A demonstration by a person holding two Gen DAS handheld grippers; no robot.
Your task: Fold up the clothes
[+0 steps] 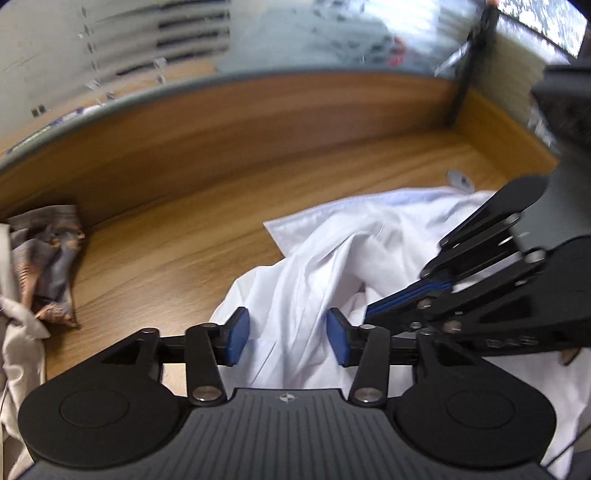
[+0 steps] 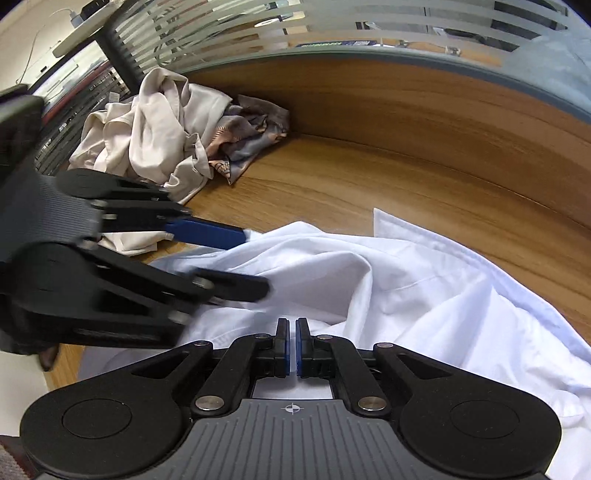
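Right wrist view gives us the clearest look at the crumpled white cotton shirt: it lies rumpled on the wood-grain worktop, thrown into soft ridges and folds, with one flat, crisp-edged panel reaching out toward the far side. We count three pieces of cloth in all: this white shirt in the foreground, a bunched beige garment heaped at the far left corner, and a patterned grey-and-orange cloth wadded just beside the beige one, touching it. Both of these lie well apart from the white shirt. We see no basket or bin; everything sits straight on the worktop, which is backed by a low wooden wall and a frosted striped glass screen.

We count two grippers. The right gripper has its fingers clenched on a fold of the white shirt, a sliver of fabric showing between the blue pads. The left gripper has its fingers released, parted over the shirt with cloth lying beneath them, unpinched.
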